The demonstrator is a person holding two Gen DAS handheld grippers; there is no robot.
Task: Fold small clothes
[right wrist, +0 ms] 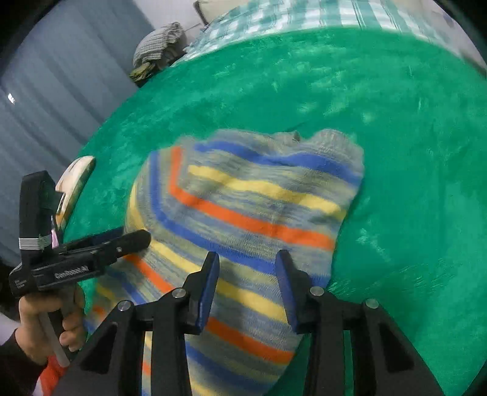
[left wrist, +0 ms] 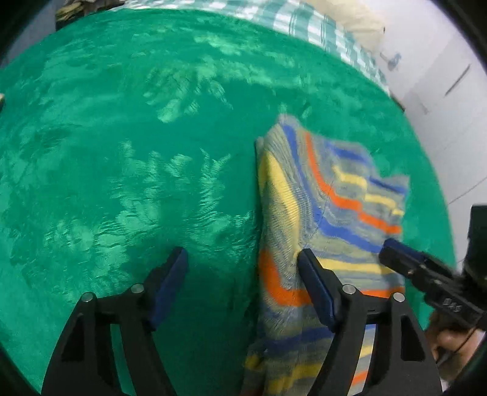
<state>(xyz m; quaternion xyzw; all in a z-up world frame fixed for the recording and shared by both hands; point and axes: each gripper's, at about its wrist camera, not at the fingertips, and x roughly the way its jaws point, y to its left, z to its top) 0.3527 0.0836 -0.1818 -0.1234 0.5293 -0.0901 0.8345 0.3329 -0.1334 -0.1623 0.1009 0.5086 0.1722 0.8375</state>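
Observation:
A small striped knit garment (left wrist: 316, 219), grey with blue, yellow and orange bands, lies partly folded on a green plush blanket (left wrist: 137, 152). In the left wrist view my left gripper (left wrist: 243, 259) is open and empty, its right finger (left wrist: 313, 274) over the garment's left edge. The right gripper (left wrist: 392, 246) reaches in from the right over the garment. In the right wrist view the garment (right wrist: 243, 207) fills the middle, and my right gripper (right wrist: 248, 262) is open just above its near part. The left gripper (right wrist: 127, 237) shows at the left, fingertips at the garment's edge.
A checked teal and white sheet (right wrist: 289, 15) lies beyond the blanket. A pile of crumpled clothes (right wrist: 158, 45) sits at the far corner. A pale curved object (right wrist: 76, 179) lies at the blanket's left edge. White wall panels (left wrist: 441, 91) stand to the right.

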